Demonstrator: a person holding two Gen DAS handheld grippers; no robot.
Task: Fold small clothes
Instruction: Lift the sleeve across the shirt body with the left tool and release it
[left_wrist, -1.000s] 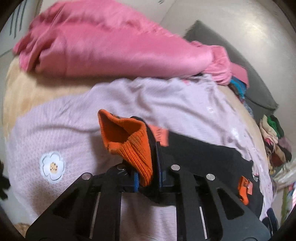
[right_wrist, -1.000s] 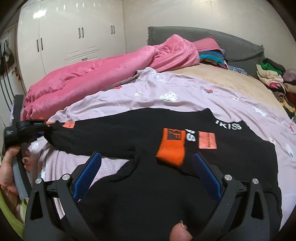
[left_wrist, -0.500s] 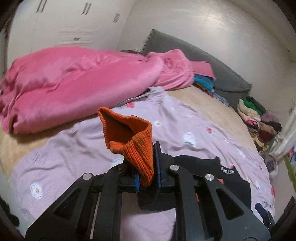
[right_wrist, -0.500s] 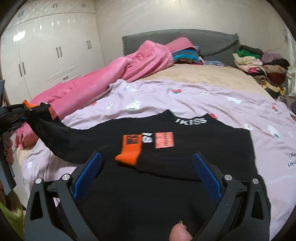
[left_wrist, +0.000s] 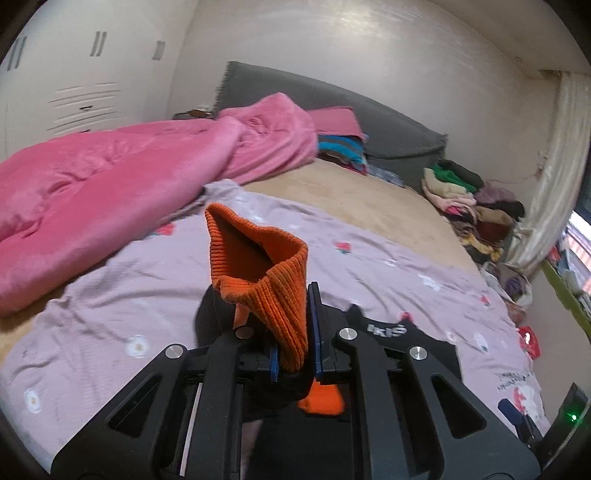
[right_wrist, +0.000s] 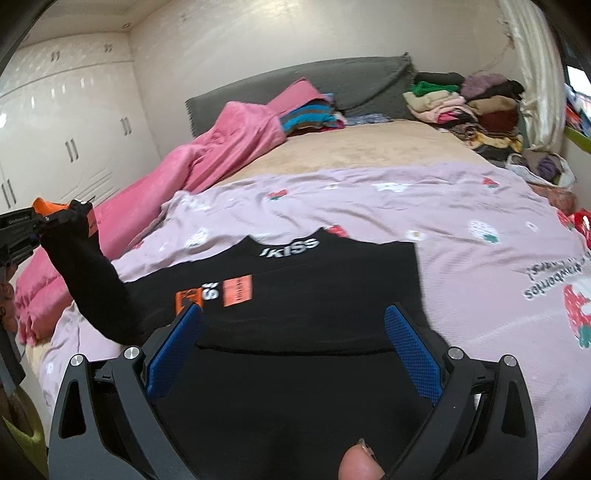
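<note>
the black sweater (right_wrist: 314, 325) lies spread on the lilac flowered sheet (right_wrist: 461, 206) across the bed, its neck with white "kiss" lettering pointing toward the headboard, orange patches on the chest. one sleeve (right_wrist: 85, 280) is lifted off the sheet and stretches up to my left, ending in a ribbed orange cuff (left_wrist: 273, 273). my left gripper (left_wrist: 295, 339) is clamped shut on that cuff: in the left wrist view the blue pads pinch the knit between them and the cuff's open mouth stands up above the fingers. in the right wrist view i see the same gripper at the far left edge, with the sleeve hanging from it in a black arc down to the body of the sweater.

my right gripper (right_wrist: 295, 347) hovers low over the sweater's lower half with its jaws spread wide; the blue pads (right_wrist: 413, 354) stand well apart and only flat black fabric shows between them, nothing pinched. a thumb tip (right_wrist: 360, 461) shows at the bottom edge of that view.

beyond the sheet, a pink blanket (left_wrist: 110, 192) is heaped along the left side of the bed up to the grey headboard (right_wrist: 354, 81). a pile of folded clothes (right_wrist: 465, 107) sits at the far right corner, and white wardrobe doors (right_wrist: 66, 140) line the wall on the left.
</note>
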